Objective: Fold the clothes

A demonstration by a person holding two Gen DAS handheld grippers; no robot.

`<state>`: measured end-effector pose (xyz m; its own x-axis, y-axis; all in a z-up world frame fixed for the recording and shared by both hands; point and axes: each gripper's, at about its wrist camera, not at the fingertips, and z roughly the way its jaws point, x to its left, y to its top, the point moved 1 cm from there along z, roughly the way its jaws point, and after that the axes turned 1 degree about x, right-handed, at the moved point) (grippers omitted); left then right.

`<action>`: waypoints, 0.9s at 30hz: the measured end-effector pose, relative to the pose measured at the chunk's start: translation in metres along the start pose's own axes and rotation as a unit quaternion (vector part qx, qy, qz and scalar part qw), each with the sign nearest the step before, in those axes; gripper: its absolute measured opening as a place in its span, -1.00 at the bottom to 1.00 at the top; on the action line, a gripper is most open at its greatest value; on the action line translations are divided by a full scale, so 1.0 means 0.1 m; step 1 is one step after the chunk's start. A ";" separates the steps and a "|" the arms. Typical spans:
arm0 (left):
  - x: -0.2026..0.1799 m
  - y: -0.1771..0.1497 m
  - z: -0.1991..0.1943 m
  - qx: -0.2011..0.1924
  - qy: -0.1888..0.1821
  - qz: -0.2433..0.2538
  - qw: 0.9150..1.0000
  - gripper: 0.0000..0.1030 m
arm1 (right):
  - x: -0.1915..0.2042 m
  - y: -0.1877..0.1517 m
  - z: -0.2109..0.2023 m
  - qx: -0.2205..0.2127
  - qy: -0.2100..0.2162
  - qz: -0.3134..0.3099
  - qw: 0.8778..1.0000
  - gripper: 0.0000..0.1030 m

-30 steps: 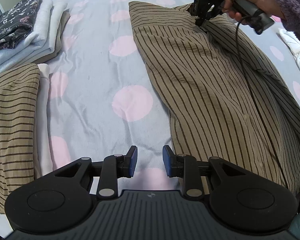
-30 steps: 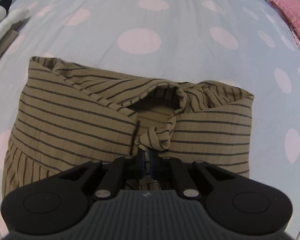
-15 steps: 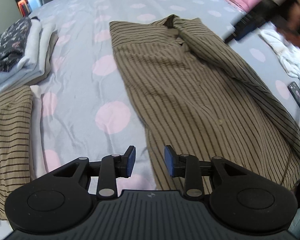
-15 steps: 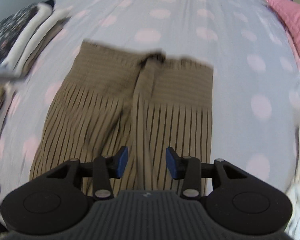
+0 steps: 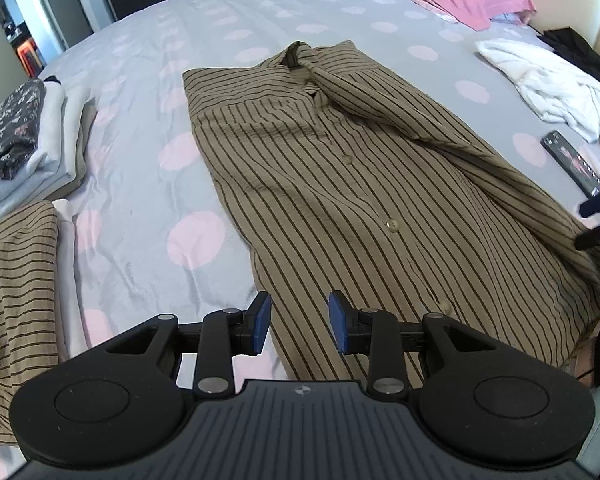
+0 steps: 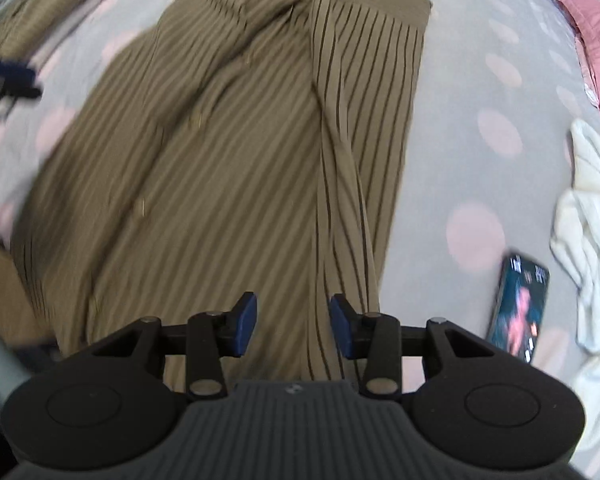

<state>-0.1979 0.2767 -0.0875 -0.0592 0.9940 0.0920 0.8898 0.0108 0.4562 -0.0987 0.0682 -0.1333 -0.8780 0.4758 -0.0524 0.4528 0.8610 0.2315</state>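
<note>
At the left, folded clothes are lying in a stack on the bed, and the left gripper is hovering over the near hem of the shirt, its jaws partly apart and holding nothing. The shirt is lying flat in the middle of the bed with its collar at the far end. The right gripper is hanging over the shirt's right half, jaws about half apart and empty, with a phone and a white garment lying at the right.
</note>
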 end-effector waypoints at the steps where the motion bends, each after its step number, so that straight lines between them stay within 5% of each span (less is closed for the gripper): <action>1: -0.02 0.00 -0.01 -0.001 0.000 0.002 1.000 -0.43 | -0.01 -0.08 0.00 0.007 -0.005 -0.006 1.000 -0.15; 14: -0.15 -0.01 -0.13 -0.022 0.006 0.012 1.000 -0.42 | -0.40 -0.56 0.33 0.089 -0.034 0.034 0.995 -0.17; 17: -0.16 -0.02 -0.14 -0.022 0.007 0.016 1.000 -0.42 | -0.48 -0.59 0.40 0.096 -0.011 0.074 0.993 -0.44; 19: -0.16 -0.03 -0.15 -0.023 0.008 0.017 1.000 -0.42 | -0.50 -0.60 0.40 0.093 -0.003 0.093 0.991 -0.82; 27: -0.18 -0.05 -0.19 -0.026 0.006 0.019 0.999 -0.42 | -0.20 -0.55 -0.03 0.039 0.039 0.115 0.992 -0.91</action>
<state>-0.2100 0.2566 -0.0742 -0.0321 0.9922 0.1201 0.8666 -0.0322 0.4980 -0.1064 0.0103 -0.1426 -0.7582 0.6484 0.0695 0.6504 0.7441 0.1527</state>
